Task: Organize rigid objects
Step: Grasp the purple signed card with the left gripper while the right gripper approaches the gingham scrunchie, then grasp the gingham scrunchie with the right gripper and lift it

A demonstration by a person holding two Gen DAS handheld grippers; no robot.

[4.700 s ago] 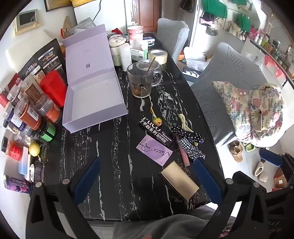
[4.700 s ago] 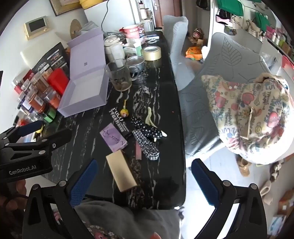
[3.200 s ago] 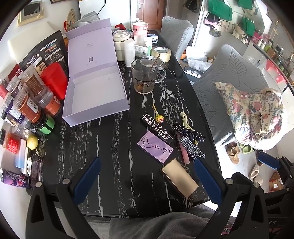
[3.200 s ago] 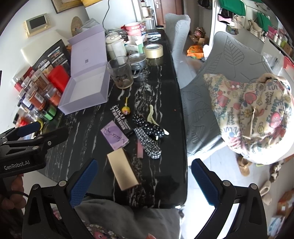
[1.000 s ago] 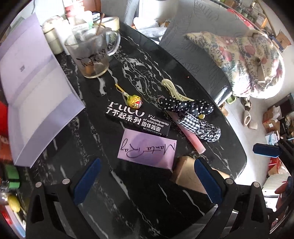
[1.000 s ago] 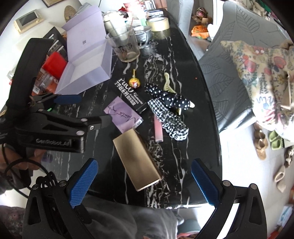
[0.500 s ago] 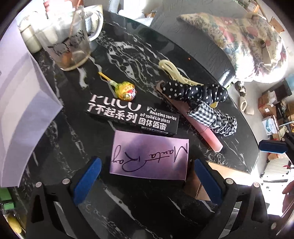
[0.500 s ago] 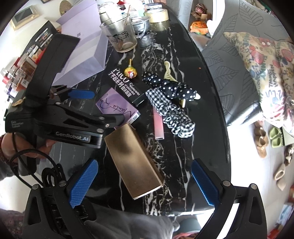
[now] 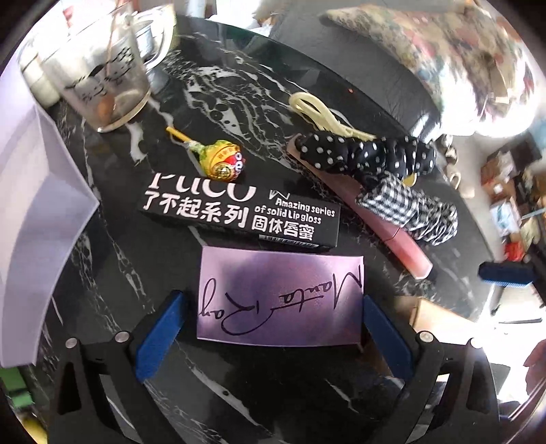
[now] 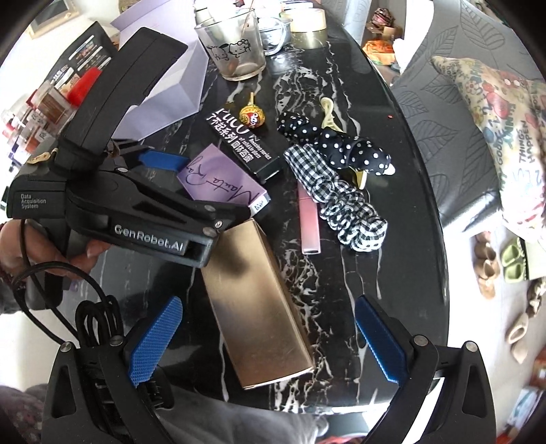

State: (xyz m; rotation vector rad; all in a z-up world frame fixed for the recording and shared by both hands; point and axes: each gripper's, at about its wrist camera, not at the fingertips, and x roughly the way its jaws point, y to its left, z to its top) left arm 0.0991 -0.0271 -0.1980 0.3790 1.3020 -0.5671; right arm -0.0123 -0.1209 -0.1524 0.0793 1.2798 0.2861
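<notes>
The purple box lay on the black table between the wide-open fingers of the left gripper, neither pad clearly touching it. Only the right view showed the whole gold box, under the empty, open right gripper. Two scrunchies lay beside one pink tube.

Table: black marble, white veins.
Glass mug: cartoon print, upright near the far end.
Tape roll: behind the mug.
Floral cushion: on a grey chair (beside the table).
Shoes: on the floor.
</notes>
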